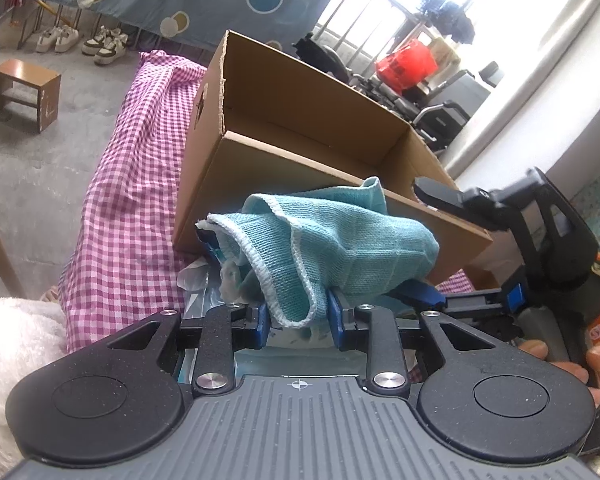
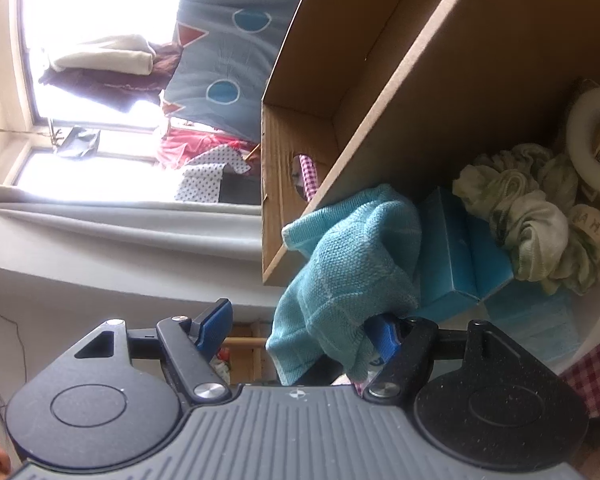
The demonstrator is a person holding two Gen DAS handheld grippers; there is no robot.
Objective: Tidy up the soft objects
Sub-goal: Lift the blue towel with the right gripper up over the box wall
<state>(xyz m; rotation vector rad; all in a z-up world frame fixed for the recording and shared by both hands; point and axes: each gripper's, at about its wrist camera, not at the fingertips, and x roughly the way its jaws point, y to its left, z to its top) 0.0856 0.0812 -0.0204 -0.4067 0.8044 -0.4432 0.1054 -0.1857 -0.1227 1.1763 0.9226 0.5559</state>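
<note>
Holding teal cloth [image 1: 332,248] in left gripper [image 1: 300,320], right gripper [image 2: 300,332] jaws apart, empty; cardboard box [image 1: 308,120] still empty, rag [image 2: 540,216] waiting

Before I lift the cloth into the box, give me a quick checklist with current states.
1. Left gripper shut on cloth: ok.
2. Right gripper clear of cloth: not ok, cloth drapes over one finger.
3. Box open on top: ok.
4. Room in the box: cannot tell, floor hidden.
5. Cloth free of the blue packets underneath: cannot tell.
</note>
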